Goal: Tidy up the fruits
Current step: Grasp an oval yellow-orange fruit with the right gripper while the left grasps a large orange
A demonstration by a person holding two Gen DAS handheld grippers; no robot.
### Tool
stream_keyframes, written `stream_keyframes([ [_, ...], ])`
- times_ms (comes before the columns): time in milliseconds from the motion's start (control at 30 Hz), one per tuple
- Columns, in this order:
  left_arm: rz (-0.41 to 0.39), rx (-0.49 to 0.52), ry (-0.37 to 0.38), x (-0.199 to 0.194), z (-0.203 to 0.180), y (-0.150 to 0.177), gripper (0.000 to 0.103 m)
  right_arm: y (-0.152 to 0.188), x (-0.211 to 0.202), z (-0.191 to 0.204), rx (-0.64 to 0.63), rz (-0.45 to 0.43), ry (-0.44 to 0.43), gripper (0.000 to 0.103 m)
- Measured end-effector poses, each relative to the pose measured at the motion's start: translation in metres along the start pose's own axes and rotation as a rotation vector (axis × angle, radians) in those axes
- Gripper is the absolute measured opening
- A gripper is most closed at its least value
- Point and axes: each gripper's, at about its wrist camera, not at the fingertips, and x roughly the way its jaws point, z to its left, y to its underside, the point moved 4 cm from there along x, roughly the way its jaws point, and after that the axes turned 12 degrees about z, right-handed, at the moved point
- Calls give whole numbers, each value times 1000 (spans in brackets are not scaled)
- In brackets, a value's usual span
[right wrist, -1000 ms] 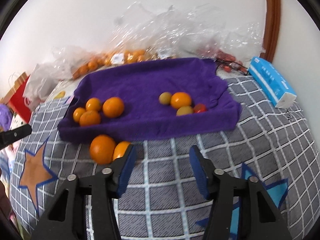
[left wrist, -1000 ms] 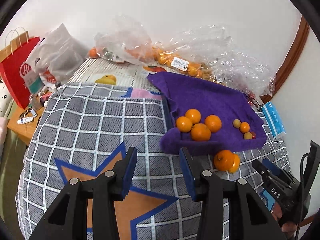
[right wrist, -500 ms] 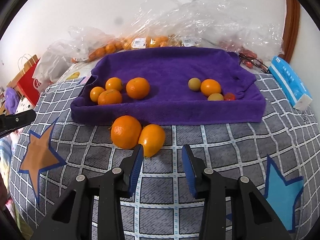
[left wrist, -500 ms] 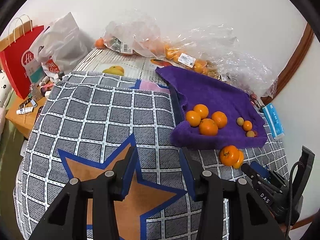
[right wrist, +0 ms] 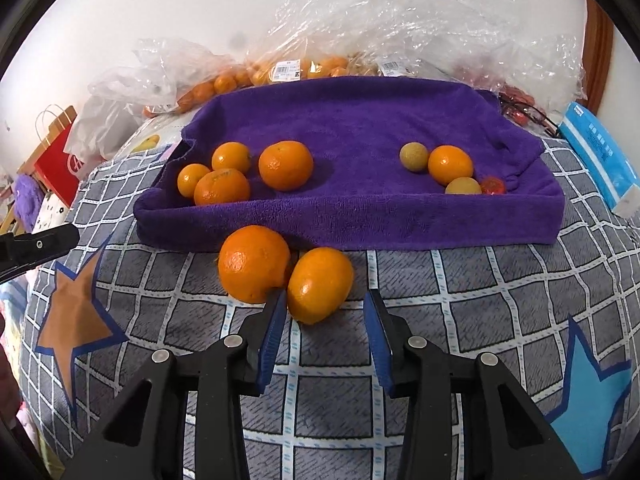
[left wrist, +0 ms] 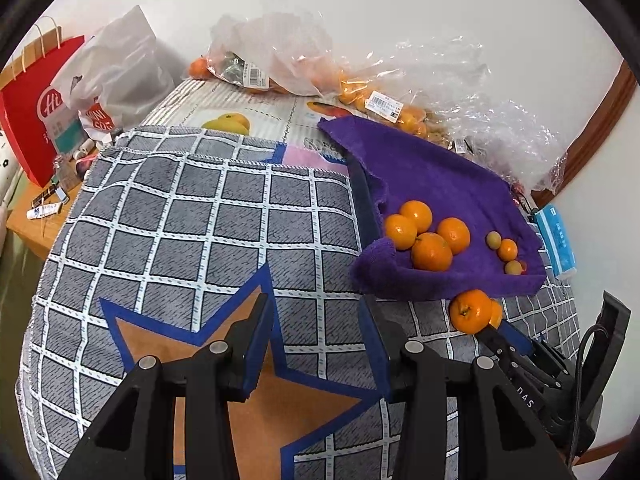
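A purple towel (right wrist: 360, 128) lies on the checked cloth and holds several oranges on its left (right wrist: 285, 165) and small fruits on its right (right wrist: 450, 164). Two loose fruits lie in front of it: a round orange (right wrist: 253, 263) and an oval orange (right wrist: 320, 284). My right gripper (right wrist: 325, 308) is open, its fingertips just short of the oval orange, the left finger touching the round one. My left gripper (left wrist: 316, 316) is open and empty over the star pattern, left of the towel (left wrist: 432, 184). The loose round orange also shows in the left wrist view (left wrist: 471, 311).
Clear plastic bags of fruit (right wrist: 360, 28) lie behind the towel against the wall. A blue tissue pack (right wrist: 600, 156) lies at the right. A red paper bag (left wrist: 36, 100) and a white bag (left wrist: 116, 76) stand at the far left by a wooden side table.
My right gripper has moved forward and left, closing in on the two loose oranges. My left gripper has pulled back and left, away from the towel.
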Motion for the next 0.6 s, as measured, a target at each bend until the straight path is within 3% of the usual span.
stream_keyframes([
  [200,17,13,-2,9,-6,-2,41,3,-6,-12,-13,-15,42,30],
  [600,37,29,-25,16,-14,-3,42,-4,9,-22,20,-6,18,36],
])
